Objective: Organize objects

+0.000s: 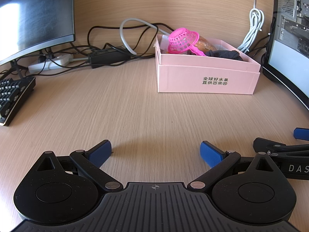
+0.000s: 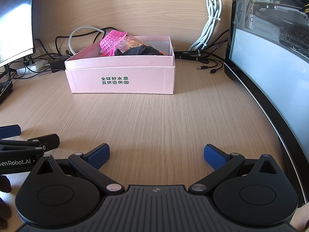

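Note:
A pink cardboard box [image 1: 206, 77] [image 2: 123, 77] stands on the wooden desk ahead of both grippers. In it lie a pink plastic mesh basket [image 1: 181, 39] [image 2: 113, 39], a black cloth item [image 1: 225, 54] [image 2: 141, 51] and a clear packet [image 2: 135, 39]. My left gripper [image 1: 156, 152] is open and empty, low over the desk, well short of the box. My right gripper [image 2: 157, 153] is open and empty too, beside the left one, also short of the box.
A monitor [image 1: 34, 15] and a black keyboard [image 1: 13, 96] stand at the left. A power strip [image 1: 50, 62], a black adapter [image 1: 108, 57] and cables lie behind. A glass-sided computer case [image 2: 270, 58] stands at the right, with a white cable bundle [image 2: 210, 25] beside it.

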